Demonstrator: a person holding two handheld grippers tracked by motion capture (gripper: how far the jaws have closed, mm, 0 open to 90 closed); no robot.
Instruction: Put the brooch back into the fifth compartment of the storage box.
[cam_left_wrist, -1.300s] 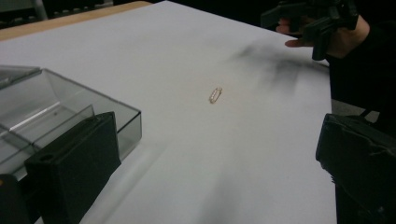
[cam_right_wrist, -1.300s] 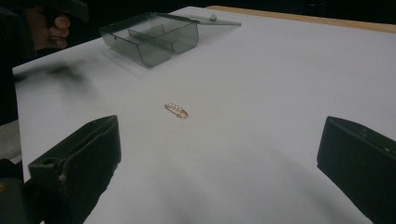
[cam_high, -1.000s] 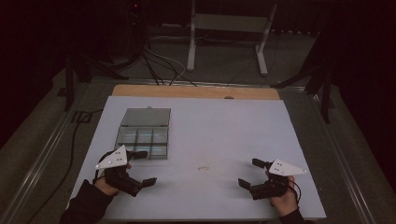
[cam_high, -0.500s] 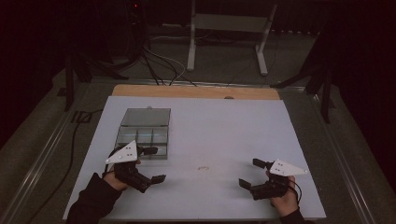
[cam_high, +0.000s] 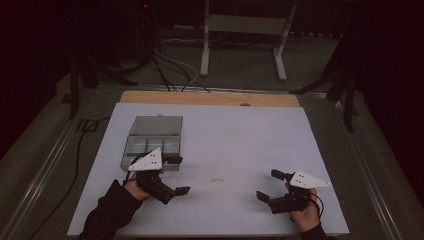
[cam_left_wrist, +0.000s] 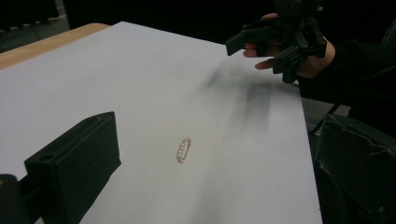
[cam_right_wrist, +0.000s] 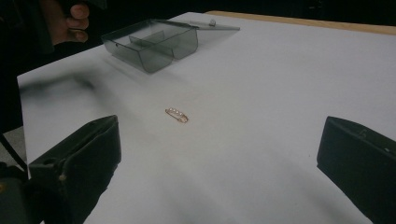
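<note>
A small gold pin set with pearls lies flat on the white table top, between my two grippers. My left gripper hovers open just left of it, jaws wide apart with nothing in them. In the left gripper view the pin sits a short way ahead between the jaws. My right gripper is open and holds nothing, to the right of the pin and near the front edge. The right gripper view has the pin farther off, with the jaws spread wide.
A clear plastic box with small compartments and its lid folded back stands behind my left gripper; it is also in the right gripper view. A wooden strip runs along the table's far edge. Cables and a metal stand sit on the floor beyond.
My left gripper has moved right and a little forward, away from the table's left edge and toward the pin. The right gripper and the pin have stayed put.
</note>
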